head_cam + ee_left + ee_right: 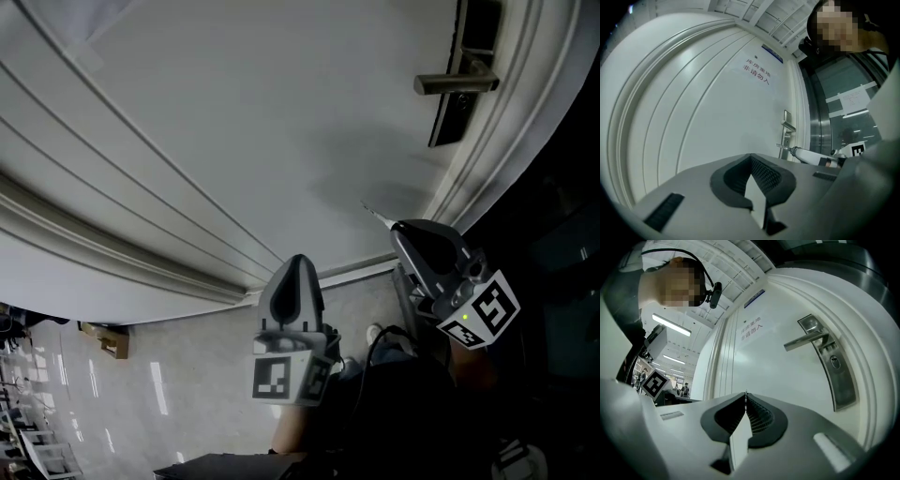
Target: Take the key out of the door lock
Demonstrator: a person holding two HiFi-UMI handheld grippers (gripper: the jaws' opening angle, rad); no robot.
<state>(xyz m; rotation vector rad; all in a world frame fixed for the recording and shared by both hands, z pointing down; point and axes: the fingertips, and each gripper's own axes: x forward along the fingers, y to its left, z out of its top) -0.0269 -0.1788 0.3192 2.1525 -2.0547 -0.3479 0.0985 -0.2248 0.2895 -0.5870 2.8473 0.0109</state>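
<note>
From the head view, looking down along the white door (234,122), the right gripper (398,228) is held up close to the door but below the handle (457,83) and the dark lock plate (452,117). A thin, shiny bit pokes out of its tip, and I think that is the key (377,216). It is well away from the lock, so the key looks to be out. The left gripper (298,261) hangs lower, over the pale floor (141,394), likely kept out of the way since one gripper is enough for this job. In the left gripper view, its own two jaws are pressed together with nothing between them. Past them you can see the right gripper reaching toward the door with the little key (783,146) sticking out in front, just under the handle. A sign (757,75) is stuck higher up on the door. In the right gripper view, its jaws are squeezed tight on the key, which shows only as a thin edge at the very tip (746,393). The tight squeeze is probably so it cannot slip and fall. The keyhole (835,363) in the lock plate looks empty, off to the right and apart from the jaws.
</note>
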